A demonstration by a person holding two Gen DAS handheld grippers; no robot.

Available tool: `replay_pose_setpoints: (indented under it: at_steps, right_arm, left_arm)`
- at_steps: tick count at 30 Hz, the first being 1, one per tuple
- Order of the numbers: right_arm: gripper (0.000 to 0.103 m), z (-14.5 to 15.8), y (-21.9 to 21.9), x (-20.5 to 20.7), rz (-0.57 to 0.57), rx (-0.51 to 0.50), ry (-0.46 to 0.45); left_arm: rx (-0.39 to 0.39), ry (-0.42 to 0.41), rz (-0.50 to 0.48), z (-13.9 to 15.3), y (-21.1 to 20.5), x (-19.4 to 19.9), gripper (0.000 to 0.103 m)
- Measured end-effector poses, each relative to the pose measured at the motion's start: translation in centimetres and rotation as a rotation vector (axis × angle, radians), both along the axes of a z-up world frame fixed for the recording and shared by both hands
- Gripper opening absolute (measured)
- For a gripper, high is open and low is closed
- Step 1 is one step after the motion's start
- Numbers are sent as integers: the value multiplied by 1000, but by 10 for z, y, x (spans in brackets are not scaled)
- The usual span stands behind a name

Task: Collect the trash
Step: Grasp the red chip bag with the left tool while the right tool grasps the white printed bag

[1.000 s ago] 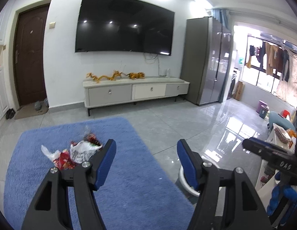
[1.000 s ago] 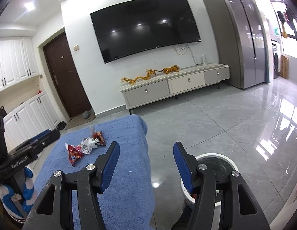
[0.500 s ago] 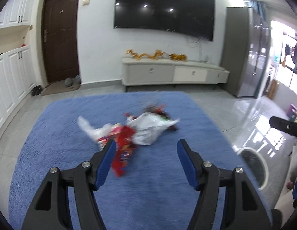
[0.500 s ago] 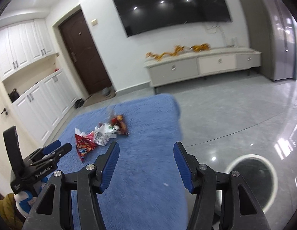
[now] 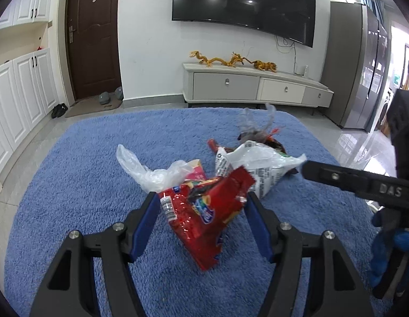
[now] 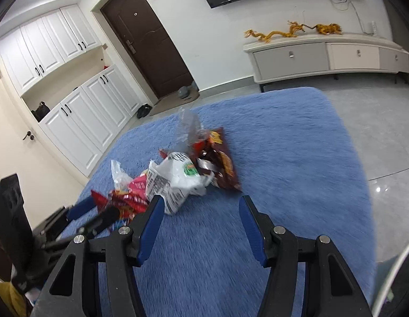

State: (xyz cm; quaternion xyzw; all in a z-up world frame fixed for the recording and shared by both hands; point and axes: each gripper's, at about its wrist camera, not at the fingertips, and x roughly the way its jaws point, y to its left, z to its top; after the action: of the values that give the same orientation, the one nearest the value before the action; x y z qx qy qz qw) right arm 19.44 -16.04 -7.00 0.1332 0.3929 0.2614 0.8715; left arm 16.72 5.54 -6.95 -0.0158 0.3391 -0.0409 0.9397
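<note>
A pile of trash lies on the blue rug (image 5: pixel 72 179). It holds a red snack bag (image 5: pixel 207 216), a white printed bag (image 5: pixel 260 166), a clear plastic bag (image 5: pixel 148 171) and a dark brown wrapper (image 6: pixel 220 163). My left gripper (image 5: pixel 201 208) is open, its blue pads on either side of the red snack bag. My right gripper (image 6: pixel 201 214) is open and empty, low over the rug just in front of the white printed bag (image 6: pixel 178 182). The red snack bag (image 6: pixel 125 200) and the left gripper's fingers (image 6: pixel 82 208) show at the left of the right wrist view.
A white bin rim (image 6: pixel 392 272) shows at the right edge beyond the rug. A TV stand (image 5: pixel 257 87), a dark door (image 5: pixel 93 37), white cabinets (image 5: pixel 22 89) and a grey fridge (image 5: pixel 360 63) line the walls. Grey tile floor (image 6: pixel 376 121) surrounds the rug.
Both grippers swung left and down toward the trash pile. The left gripper now straddles the red snack bag. The right gripper has come close to the white bag; the bin slid off to the right.
</note>
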Motion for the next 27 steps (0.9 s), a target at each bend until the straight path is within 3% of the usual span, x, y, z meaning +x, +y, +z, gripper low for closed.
replay_pose_setpoints:
  at_steps: [4, 8, 10, 12, 15, 27]
  right_arm:
    - [56, -5, 7, 14, 9, 37, 4]
    - [56, -10, 10, 22, 7, 55, 17]
    - [47, -12, 11, 25, 9, 57, 28]
    - [32, -12, 10, 26, 18, 68, 32]
    - [24, -8, 8, 20, 28, 71, 16]
    - [17, 19, -21, -51, 26, 32, -31]
  left_arm:
    - [-28, 0, 7, -5, 7, 5, 63]
    - [-55, 14, 3, -9, 12, 7, 50]
    - [-71, 22, -2, -9, 14, 7, 44]
    - [-87, 30, -10, -9, 14, 8, 29]
    - [-118, 45, -26, -8, 17, 6, 17]
    - [-169, 26, -77, 18, 22, -42, 11]
